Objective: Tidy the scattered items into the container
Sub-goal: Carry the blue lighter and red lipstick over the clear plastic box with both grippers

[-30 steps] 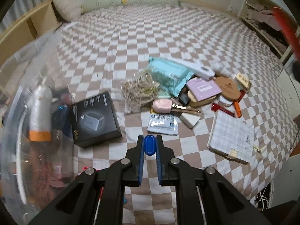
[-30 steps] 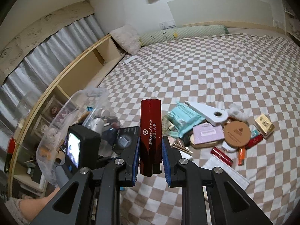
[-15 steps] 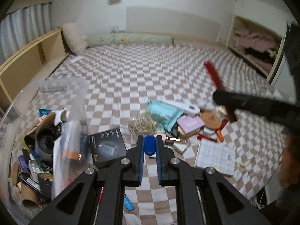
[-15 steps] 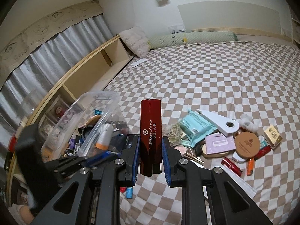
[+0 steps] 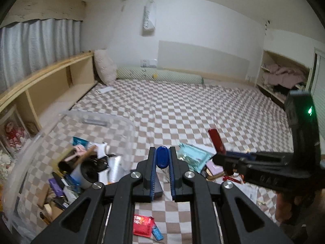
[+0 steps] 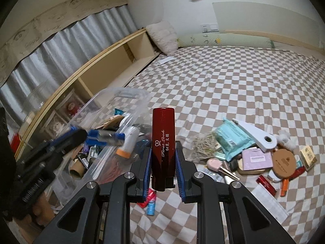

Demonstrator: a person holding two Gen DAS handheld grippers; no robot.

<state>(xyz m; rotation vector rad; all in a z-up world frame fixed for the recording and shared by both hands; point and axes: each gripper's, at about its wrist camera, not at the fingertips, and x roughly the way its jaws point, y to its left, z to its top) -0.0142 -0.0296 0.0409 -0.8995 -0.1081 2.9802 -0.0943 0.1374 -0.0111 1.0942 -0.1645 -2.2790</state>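
Clutter lay heaped on the checked bedspread (image 6: 233, 77) at the right, well apart from the clear plastic container (image 6: 113, 101) at the left, already crowded with bottles and tubes. The right gripper (image 6: 163, 160) pinched a dark red tube (image 6: 163, 142) upright between its blue pads, held aloft, presumably for carrying across to the container. The left gripper (image 5: 162, 162) squeezed a small blue capsule-shaped item (image 5: 162, 156), poised just right of the container's near rim (image 5: 130, 126), likely for dropping in.
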